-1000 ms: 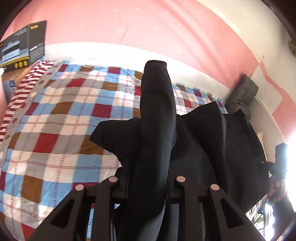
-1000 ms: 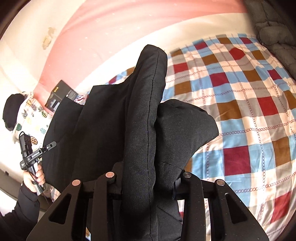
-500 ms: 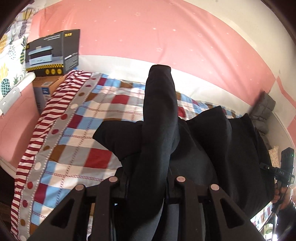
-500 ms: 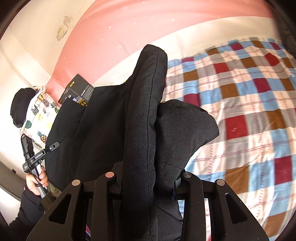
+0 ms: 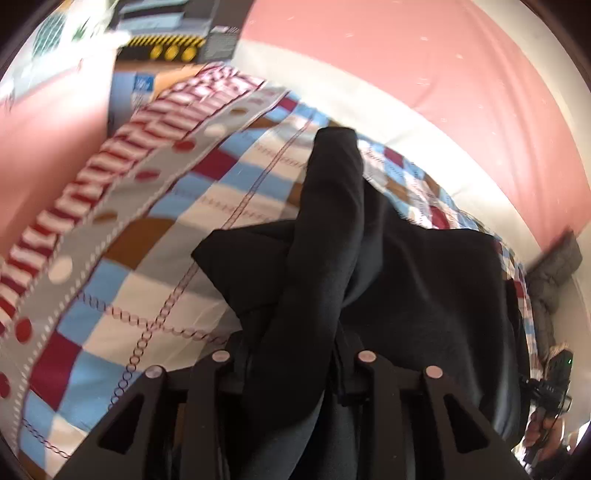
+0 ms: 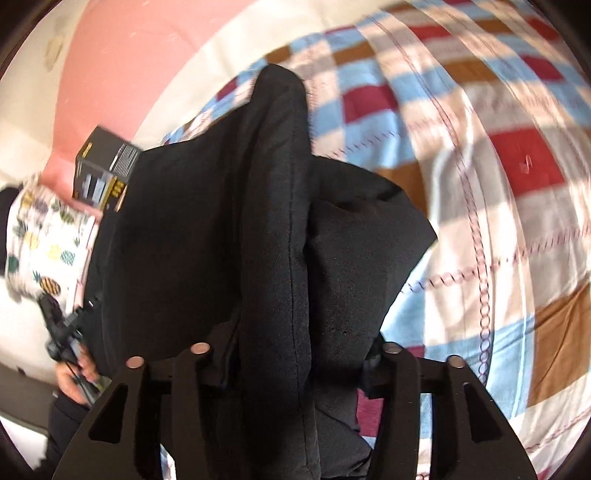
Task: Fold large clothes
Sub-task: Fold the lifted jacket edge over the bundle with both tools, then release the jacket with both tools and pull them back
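Observation:
A large black garment (image 5: 424, 288) hangs stretched between my two grippers above a checked bedspread (image 5: 155, 280). My left gripper (image 5: 295, 354) is shut on one bunched edge of it; a thick fold sticks up between the fingers and hides their tips. My right gripper (image 6: 291, 350) is shut on the other edge of the black garment (image 6: 192, 229) in the same way. In the left wrist view the right gripper (image 5: 554, 384) shows at the far right. In the right wrist view the left gripper (image 6: 62, 332) shows at the far left.
The bed has a red-striped, dotted border (image 5: 122, 162) on its left side. A dark box (image 5: 177, 33) stands on a cardboard carton beside the bed, under a pineapple-print curtain (image 6: 40, 236). A grey padded item (image 5: 554, 266) lies at the far corner. A pink and white wall (image 5: 424, 74) runs behind.
Both grippers have swung and dropped closer to the bed with the garment still held. The left view now faces the bed's left border and the box; both views are blurred by motion.

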Demonstrator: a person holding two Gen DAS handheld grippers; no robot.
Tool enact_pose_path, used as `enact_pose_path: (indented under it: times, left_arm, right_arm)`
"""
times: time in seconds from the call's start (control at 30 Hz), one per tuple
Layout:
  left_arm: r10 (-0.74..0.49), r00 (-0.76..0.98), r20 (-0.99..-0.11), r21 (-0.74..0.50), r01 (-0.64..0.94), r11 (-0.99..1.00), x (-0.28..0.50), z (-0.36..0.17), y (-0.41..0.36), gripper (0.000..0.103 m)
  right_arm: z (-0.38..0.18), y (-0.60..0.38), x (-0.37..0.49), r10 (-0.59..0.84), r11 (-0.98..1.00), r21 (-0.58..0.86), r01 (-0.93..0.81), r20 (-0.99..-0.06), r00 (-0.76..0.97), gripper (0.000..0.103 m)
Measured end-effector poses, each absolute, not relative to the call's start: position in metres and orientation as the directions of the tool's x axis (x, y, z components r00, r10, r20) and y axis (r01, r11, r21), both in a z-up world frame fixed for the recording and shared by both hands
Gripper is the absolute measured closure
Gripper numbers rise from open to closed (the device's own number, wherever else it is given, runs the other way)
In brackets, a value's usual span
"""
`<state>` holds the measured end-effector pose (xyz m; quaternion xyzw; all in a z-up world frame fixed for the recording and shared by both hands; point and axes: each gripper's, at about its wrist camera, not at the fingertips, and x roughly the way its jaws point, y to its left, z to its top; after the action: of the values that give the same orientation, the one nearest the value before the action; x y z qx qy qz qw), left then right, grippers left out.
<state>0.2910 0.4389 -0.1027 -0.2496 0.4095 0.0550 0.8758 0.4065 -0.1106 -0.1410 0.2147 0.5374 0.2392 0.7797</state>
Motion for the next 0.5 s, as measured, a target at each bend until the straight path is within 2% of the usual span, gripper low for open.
enact_pose_path:
  times: [0.03, 0.1, 0.13, 0.3, 0.5]
  left_arm:
    - [-0.115, 0.654, -0.748, -0.400, -0.306, 0.864, 0.290, -0.112, 0.443, 0.065]
    - [-0.109, 0.656, -0.747, -0.394, -0.305, 0.867, 0.288, -0.117, 0.444, 0.056]
    - [-0.109, 0.659, -0.745, -0.399, -0.307, 0.864, 0.287, -0.117, 0.445, 0.055]
    - [-0.125, 0.681, -0.722, -0.443, -0.315, 0.840, 0.270, -0.103, 0.454, 0.053]
    - [-0.020, 0.756, -0.654, -0.421, -0.341, 0.841, 0.238, -0.063, 0.462, 0.055]
  right_arm:
    - [-0.148, -0.118, 0.405, 0.619, 0.779, 0.615, -0.123, -0.724, 0.304, 0.042]
    - [-0.149, -0.123, 0.403, 0.628, 0.772, 0.624, -0.123, -0.717, 0.303, 0.038]
    - [-0.148, -0.123, 0.402, 0.622, 0.777, 0.618, -0.120, -0.722, 0.304, 0.037]
    - [-0.121, -0.125, 0.386, 0.543, 0.836, 0.531, -0.135, -0.769, 0.336, 0.036]
    - [-0.066, -0.133, 0.365, 0.347, 0.936, 0.321, -0.145, -0.765, 0.543, 0.036]
